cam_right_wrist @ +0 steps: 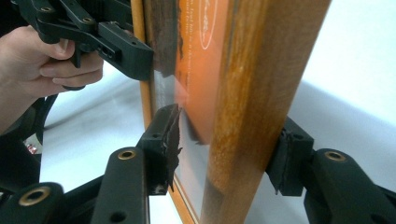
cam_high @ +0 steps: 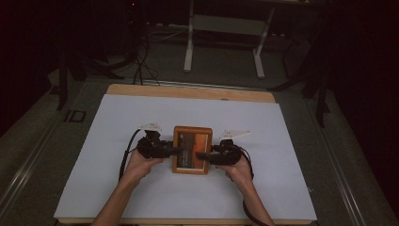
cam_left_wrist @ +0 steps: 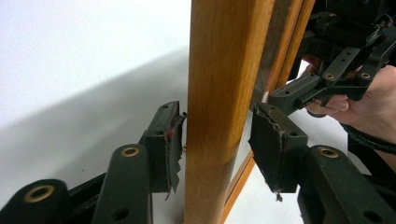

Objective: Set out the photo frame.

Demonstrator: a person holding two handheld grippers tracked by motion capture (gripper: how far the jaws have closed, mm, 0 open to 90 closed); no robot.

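Count: one wooden picture frame (cam_high: 192, 149) lies between two tongs.
Frame place: it rests on the white sheet (cam_high: 113, 127) that covers the worktop (cam_high: 188, 91), a little nearer the near edge than the far one and about midway between the left and right edges.
Frame axis: seen from above, its long axis runs from the near edge toward the far edge; the short sides face those two edges.
Frame face: the glazed side is up, showing an orange and dark brown print with small pale lettering that is too small to read.
Left tongs (cam_left_wrist: 219, 140): they straddle the frame's left rail, one pad at the outer wood, the other over the glass; a gap shows on the glass side, so they stand apart and not clamped.
Right tongs (cam_right_wrist: 229, 154): they straddle the right rail, the inner pad standing just off the glass, the outer one close against the wood; I cannot tell whether that one touches.
Hands: the left hand (cam_high: 141, 165) and right hand (cam_high: 239, 170) hold the tools from the near edge, level with the frame's lower half.
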